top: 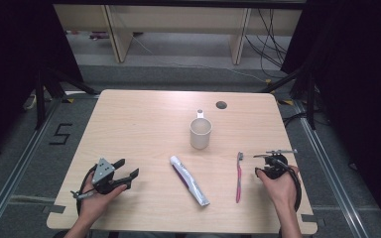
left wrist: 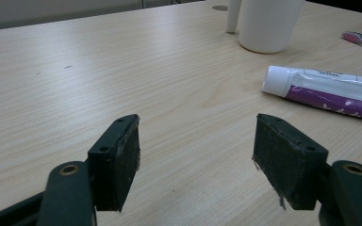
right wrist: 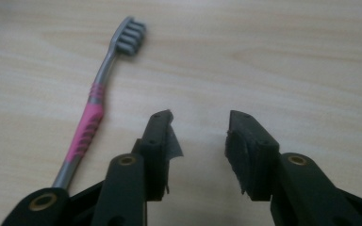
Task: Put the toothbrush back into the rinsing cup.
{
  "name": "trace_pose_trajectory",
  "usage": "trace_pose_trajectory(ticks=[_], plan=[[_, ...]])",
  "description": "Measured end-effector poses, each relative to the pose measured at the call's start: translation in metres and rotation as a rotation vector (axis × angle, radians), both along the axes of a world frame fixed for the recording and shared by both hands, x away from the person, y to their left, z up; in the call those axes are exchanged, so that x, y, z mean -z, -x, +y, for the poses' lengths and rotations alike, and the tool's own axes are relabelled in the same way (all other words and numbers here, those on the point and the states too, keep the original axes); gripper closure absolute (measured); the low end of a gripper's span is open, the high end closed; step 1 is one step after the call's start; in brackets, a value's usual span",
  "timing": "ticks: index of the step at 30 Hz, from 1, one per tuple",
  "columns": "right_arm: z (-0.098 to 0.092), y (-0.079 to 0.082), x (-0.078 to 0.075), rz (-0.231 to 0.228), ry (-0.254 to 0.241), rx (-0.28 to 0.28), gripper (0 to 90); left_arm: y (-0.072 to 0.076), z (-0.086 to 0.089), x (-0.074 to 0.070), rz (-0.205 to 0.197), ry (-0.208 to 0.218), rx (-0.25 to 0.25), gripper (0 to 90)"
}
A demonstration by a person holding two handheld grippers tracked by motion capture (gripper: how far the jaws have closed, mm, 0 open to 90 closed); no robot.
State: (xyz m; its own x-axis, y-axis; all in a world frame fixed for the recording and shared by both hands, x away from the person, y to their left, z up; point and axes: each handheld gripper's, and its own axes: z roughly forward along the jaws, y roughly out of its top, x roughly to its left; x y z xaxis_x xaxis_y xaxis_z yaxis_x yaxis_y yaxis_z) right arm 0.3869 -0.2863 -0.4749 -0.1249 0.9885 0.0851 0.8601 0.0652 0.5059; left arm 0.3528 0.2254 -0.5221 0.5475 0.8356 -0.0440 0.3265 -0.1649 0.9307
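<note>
The left gripper (top: 127, 168) rests on the table (top: 139, 119) at its near left with jaws spread wide and nothing between them, while the right gripper (right wrist: 199, 136) at the near right is parted more narrowly — also empty. Just left of the right gripper lies a pink-and-grey toothbrush (top: 238, 177), bristles toward the far edge; further left a white-and-purple toothpaste tube (top: 189, 180) lies slantwise, and beyond them a white mug (top: 200, 133) stands upright near mid-table.
</note>
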Motion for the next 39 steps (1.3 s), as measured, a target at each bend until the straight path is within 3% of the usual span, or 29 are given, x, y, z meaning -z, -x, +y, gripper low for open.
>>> trace_pose_trajectory(ticks=[1, 2, 3, 4, 6, 7, 8, 9, 10, 11, 14, 15, 16, 18, 19, 20, 22, 23, 24, 25, 26, 27, 28, 31, 34, 36, 39], plan=[[0.0, 0.0, 0.0, 0.0, 0.0, 0.0, 61.4, 0.0, 0.0, 0.0, 0.0, 0.0, 0.0, 31.6], [0.002, -0.005, -0.007, 0.102, 0.0, -0.035, 63.0, 0.0, 0.0, 0.0, 0.001, -0.001, 0.001, 31.7], [0.002, -0.005, -0.007, 0.102, 0.0, -0.035, 63.0, 0.0, 0.0, 0.0, 0.001, -0.001, 0.001, 31.7], [0.01, -0.008, -0.012, 0.197, -0.01, 0.005, 64.0, 0.0, 0.0, 0.0, 0.003, -0.001, 0.001, 31.6], [0.017, -0.013, -0.015, 0.239, -0.006, 0.003, 65.0, 0.0, 0.0, 0.0, 0.002, 0.0, 0.002, 31.6], [0.024, -0.015, -0.016, 0.277, -0.028, 0.051, 65.4, 0.0, 0.0, 0.0, 0.002, 0.001, 0.002, 31.6], [0.026, -0.018, -0.018, 0.303, -0.012, 0.035, 65.8, 0.0, 0.0, 0.0, 0.003, 0.001, 0.002, 31.6], [0.027, -0.021, -0.019, 0.297, 0.006, 0.01, 66.3, 0.0, 0.0, 0.0, 0.003, 0.0, 0.003, 31.6], [0.033, -0.023, -0.02, 0.319, -0.019, 0.035, 66.8, 0.0, 0.0, 0.0, 0.003, 0.0, 0.003, 31.6], [0.031, -0.026, -0.02, 0.321, 0.001, -0.014, 67.3, 0.0, 0.0, 0.0, 0.003, 0.001, 0.003, 31.6], [0.042, -0.033, -0.023, 0.355, -0.021, -0.001, 67.7, 0.0, 0.0, 0.0, 0.004, 0.002, 0.003, 31.6], [0.048, -0.035, -0.023, 0.36, -0.043, 0.042, 68.0, 0.0, 0.0, 0.0, 0.004, 0.002, 0.003, 31.6], [0.051, -0.037, -0.025, 0.39, -0.039, 0.038, 68.2, 0.0, 0.0, 0.0, 0.004, 0.002, 0.003, 31.6], [0.056, -0.041, -0.024, 0.402, -0.038, 0.03, 68.7, 0.0, 0.0, 0.0, 0.003, 0.003, 0.003, 31.6], [0.056, -0.041, -0.024, 0.402, -0.038, 0.03, 68.7, 0.0, 0.0, 0.0, 0.003, 0.003, 0.003, 31.6], [0.058, -0.045, -0.02, 0.368, -0.022, 0.002, 69.5, 0.0, 0.0, 0.0, 0.003, 0.004, 0.003, 31.6], [0.06, -0.048, -0.02, 0.387, -0.007, -0.011, 69.6, 0.0, 0.0, 0.0, 0.005, 0.006, 0.004, 31.6], [0.061, -0.049, -0.018, 0.37, -0.006, -0.01, 69.7, 0.0, 0.0, 0.0, 0.005, 0.005, 0.004, 31.6], [0.067, -0.048, -0.02, 0.408, -0.03, 0.056, 69.7, 0.0, -0.001, 0.0, 0.005, 0.009, 0.004, 31.6], [0.068, -0.05, -0.021, 0.439, -0.023, 0.059, 69.7, 0.0, -0.001, 0.0, 0.005, 0.004, 0.005, 31.6], [0.064, -0.051, -0.019, 0.428, 0.003, 0.007, 69.7, 0.001, -0.001, 0.0, 0.007, 0.004, 0.005, 31.6], [0.064, -0.051, -0.019, 0.428, 0.003, 0.007, 69.7, 0.001, -0.001, 0.0, 0.007, 0.004, 0.005, 31.6], [0.068, -0.053, -0.017, 0.452, 0.002, 0.061, 69.8, 0.001, -0.001, 0.0, 0.007, 0.002, 0.006, 31.6], [0.066, -0.055, -0.013, 0.425, 0.005, 0.033, 70.7, 0.001, -0.001, 0.0, 0.009, 0.003, 0.004, 31.6], [0.073, -0.056, -0.013, 0.439, 0.003, 0.087, 71.1, 0.001, -0.001, 0.0, 0.008, 0.001, 0.006, 31.6], [0.072, -0.059, -0.015, 0.478, 0.021, 0.042, 71.3, 0.001, -0.001, 0.0, 0.009, 0.003, 0.005, 31.6], [0.075, -0.062, -0.014, 0.477, 0.039, 0.051, 71.2, 0.001, -0.001, 0.0, 0.009, 0.006, 0.005, 31.6]])
